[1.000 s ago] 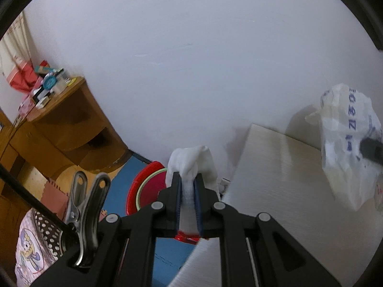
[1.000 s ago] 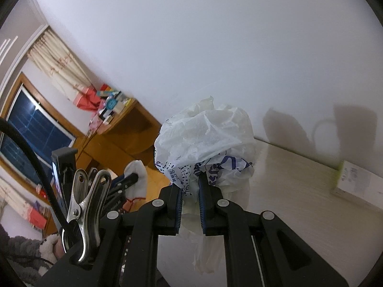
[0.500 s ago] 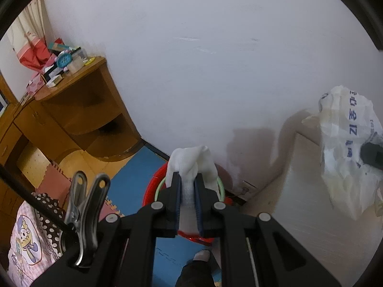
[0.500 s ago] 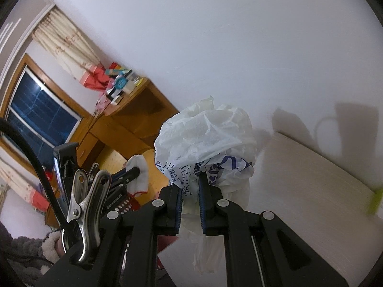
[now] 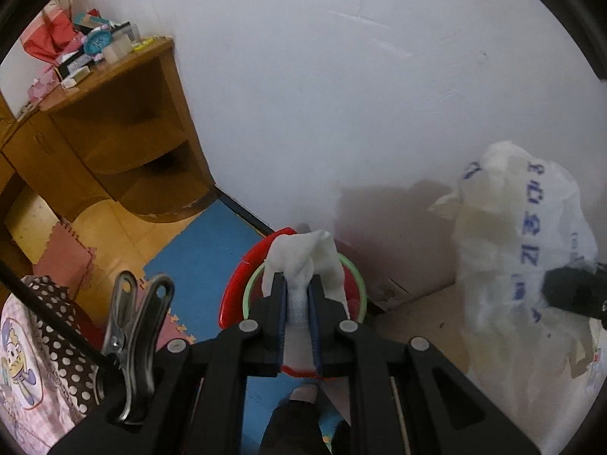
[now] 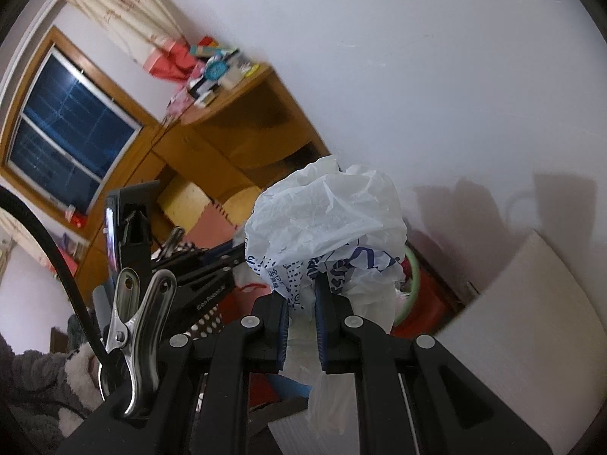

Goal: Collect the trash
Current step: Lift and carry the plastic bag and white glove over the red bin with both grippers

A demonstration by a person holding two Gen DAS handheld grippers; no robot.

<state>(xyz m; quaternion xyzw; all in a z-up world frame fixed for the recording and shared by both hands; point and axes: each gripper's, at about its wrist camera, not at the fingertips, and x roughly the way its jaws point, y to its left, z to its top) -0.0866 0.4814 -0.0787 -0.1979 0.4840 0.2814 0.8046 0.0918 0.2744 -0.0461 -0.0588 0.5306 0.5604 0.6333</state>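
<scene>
2 tongs clamped, left tongs [image 5: 299, 314] on tissue [image 5: 303, 256], right tongs [image 6: 301, 314] on plastic bag [image 6: 326, 220]

basin [image 5: 242, 265] on floor beside shelf [image 5: 114, 144]

My left gripper [image 5: 299, 313] points steeply down, jaws pinched nearly together on a white tissue wad [image 5: 303, 261] — pads pressing both sides. My right gripper [image 6: 301, 313] tilts down less sharply, jaws clamped on a crumpled plastic bag [image 6: 326, 223]. My grey fleece sleeve [image 6: 34, 383] shows at the lower left of the right wrist view.
</scene>
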